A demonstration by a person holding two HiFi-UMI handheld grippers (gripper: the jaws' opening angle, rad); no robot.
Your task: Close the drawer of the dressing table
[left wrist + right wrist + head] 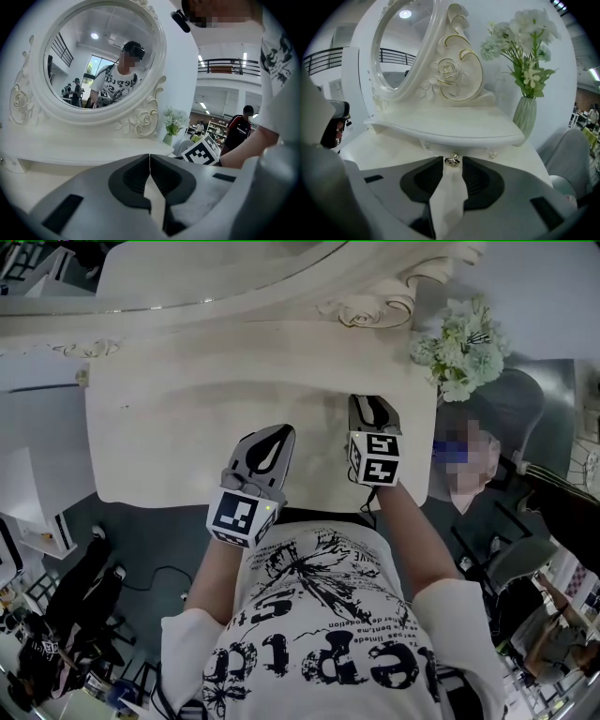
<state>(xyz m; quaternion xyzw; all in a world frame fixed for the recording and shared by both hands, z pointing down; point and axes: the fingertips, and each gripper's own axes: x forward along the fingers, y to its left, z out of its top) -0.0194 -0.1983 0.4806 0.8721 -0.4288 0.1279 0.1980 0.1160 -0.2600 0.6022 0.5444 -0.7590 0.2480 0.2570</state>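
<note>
The drawer sat in the low raised part at the back of the dressing table, directly under the curved shelf, toward the right side of the table. I saw only a narrow strip of its white front, and I could not tell whether it stood out from the frame or was flush with it. Its small gold knob was exactly in the gap between the 2 tips of the right gripper. The jaws of this gripper were a little apart, slightly wider than the knob, so the pads stood on both sides of it but did not press on it. The gripper pointed downward over the table top toward the drawer front.

The left gripper was held beside it, over the front part of the table top, with its 2 jaws closed together and nothing between them.

Above the shelf rose the oval mirror in a carved white frame with roses. Right of it stood 1 pale green ribbed vase with white flowers.
</note>
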